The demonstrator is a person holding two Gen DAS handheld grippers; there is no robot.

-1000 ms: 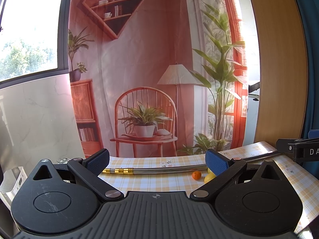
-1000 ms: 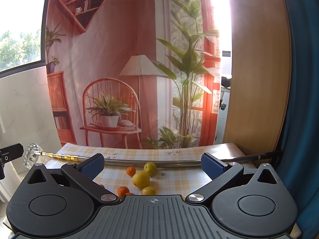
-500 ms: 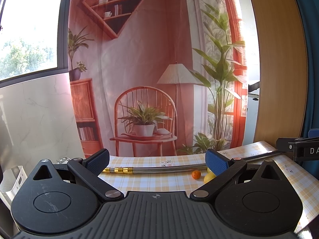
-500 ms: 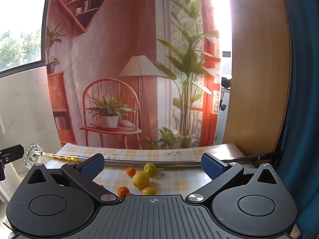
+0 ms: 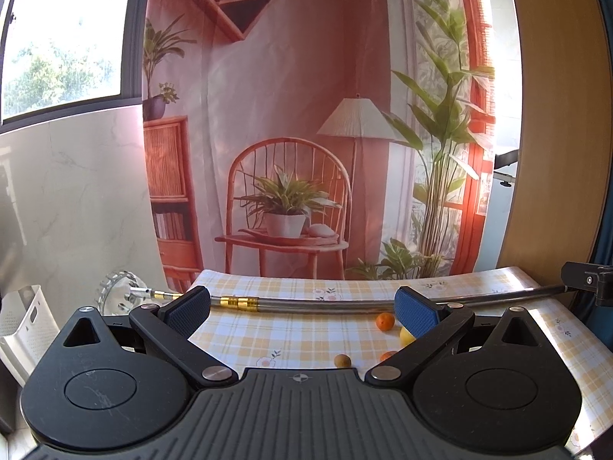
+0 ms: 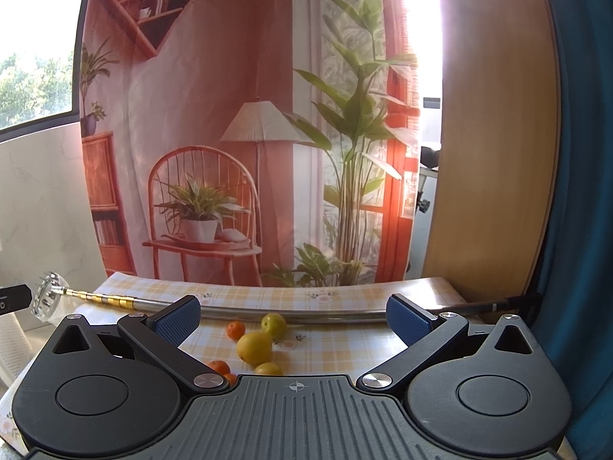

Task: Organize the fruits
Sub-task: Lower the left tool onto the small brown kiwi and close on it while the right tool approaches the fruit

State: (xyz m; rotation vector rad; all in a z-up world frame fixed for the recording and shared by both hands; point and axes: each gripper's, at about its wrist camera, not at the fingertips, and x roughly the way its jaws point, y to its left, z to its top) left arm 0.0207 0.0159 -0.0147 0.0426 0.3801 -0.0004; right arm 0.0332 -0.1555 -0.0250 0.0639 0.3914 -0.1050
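Note:
Several small fruits lie on a yellow checked tablecloth [image 6: 337,349]. In the right wrist view a large lemon [image 6: 254,347] sits centre, with a green-yellow fruit [image 6: 274,325] and a small orange [image 6: 235,329] behind it, and another orange [image 6: 218,367] and a small yellow fruit [image 6: 268,368] nearer. My right gripper [image 6: 293,314] hovers open above and short of them, holding nothing. In the left wrist view an orange [image 5: 384,321], a brownish fruit [image 5: 342,360] and a partly hidden lemon [image 5: 405,335] lie to the right. My left gripper [image 5: 302,303] is open and empty.
A metal rod [image 5: 314,302] with gold bands lies across the table behind the fruit. A glass dish [image 5: 118,294] stands at the rod's left end, and a white perforated basket [image 5: 23,326] sits off the table's left. A printed room backdrop hangs behind; a wooden panel [image 6: 490,153] stands right.
The left wrist view has tipped slightly downward, bringing more tablecloth and a brownish fruit into sight. The right wrist view is almost unchanged. Both grippers stay open.

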